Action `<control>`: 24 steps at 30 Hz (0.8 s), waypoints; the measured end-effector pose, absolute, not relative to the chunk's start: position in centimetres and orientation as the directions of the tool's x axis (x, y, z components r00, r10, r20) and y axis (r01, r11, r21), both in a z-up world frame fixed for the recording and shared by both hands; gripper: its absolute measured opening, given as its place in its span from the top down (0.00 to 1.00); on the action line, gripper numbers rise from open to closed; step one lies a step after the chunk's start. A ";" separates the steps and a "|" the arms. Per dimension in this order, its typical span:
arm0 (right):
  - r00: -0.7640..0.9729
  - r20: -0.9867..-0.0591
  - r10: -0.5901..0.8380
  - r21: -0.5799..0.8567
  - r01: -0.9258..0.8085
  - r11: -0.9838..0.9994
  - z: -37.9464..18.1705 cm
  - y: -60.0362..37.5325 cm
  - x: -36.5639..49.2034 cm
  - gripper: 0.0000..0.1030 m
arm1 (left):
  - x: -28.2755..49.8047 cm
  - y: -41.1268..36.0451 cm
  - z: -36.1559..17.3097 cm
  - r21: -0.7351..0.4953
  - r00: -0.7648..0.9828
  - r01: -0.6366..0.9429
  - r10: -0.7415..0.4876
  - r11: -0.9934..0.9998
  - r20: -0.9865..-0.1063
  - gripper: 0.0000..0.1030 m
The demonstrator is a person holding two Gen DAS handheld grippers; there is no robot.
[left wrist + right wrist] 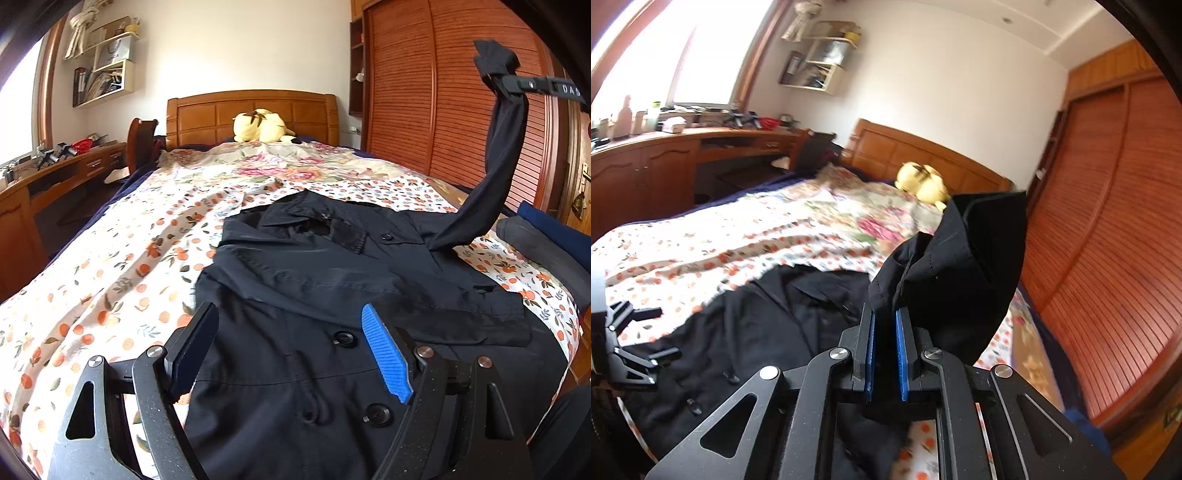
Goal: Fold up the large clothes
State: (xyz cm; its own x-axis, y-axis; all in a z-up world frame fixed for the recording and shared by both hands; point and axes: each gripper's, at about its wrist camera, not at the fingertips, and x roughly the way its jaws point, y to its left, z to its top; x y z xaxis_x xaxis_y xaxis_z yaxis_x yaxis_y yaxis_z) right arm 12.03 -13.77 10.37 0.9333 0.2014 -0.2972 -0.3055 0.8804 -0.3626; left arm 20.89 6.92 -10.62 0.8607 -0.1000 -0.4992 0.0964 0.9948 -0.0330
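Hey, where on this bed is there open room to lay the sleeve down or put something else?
Free: the orange-print sheet left of the black coat, and the floral quilt between the coat's collar and the yellow plush toy. Crowded: the right edge, where folded dark clothes sit beside the coat.

Matt black cloth coat on a printed cotton-like bedsheet; glossy wooden headboard.

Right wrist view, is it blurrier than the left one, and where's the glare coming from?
Right wrist view: yes, the orange-print white bedsheet and slatted wooden wardrobe smear with motion, and the window at upper left blows out white. Left wrist view: sharper, the black button-front coat crisp, with only mild window glare at the left edge; both views bend at the rims.
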 end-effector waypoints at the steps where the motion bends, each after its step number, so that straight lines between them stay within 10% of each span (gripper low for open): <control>1: 0.930 -0.293 0.222 -0.365 -0.323 0.873 10.3 -13.2 11.9 0.90 | 20.8 7.2 -10.7 -0.030 0.862 0.092 -0.094 0.995 -0.498 0.22; 24: 0.737 -0.569 0.365 -0.231 -0.570 0.789 -2.7 -12.3 12.3 0.84 | 18.5 14.7 -10.9 -0.066 0.878 -0.025 -0.010 0.998 -0.479 0.22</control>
State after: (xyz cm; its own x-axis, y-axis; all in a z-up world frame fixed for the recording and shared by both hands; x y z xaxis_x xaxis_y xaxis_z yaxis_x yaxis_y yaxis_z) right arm 12.26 -12.26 -2.72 0.7368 0.3654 -0.5689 -0.5696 0.7887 -0.2311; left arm 18.55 14.71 -10.95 0.8779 -0.0102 -0.4787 -0.0246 0.9975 -0.0662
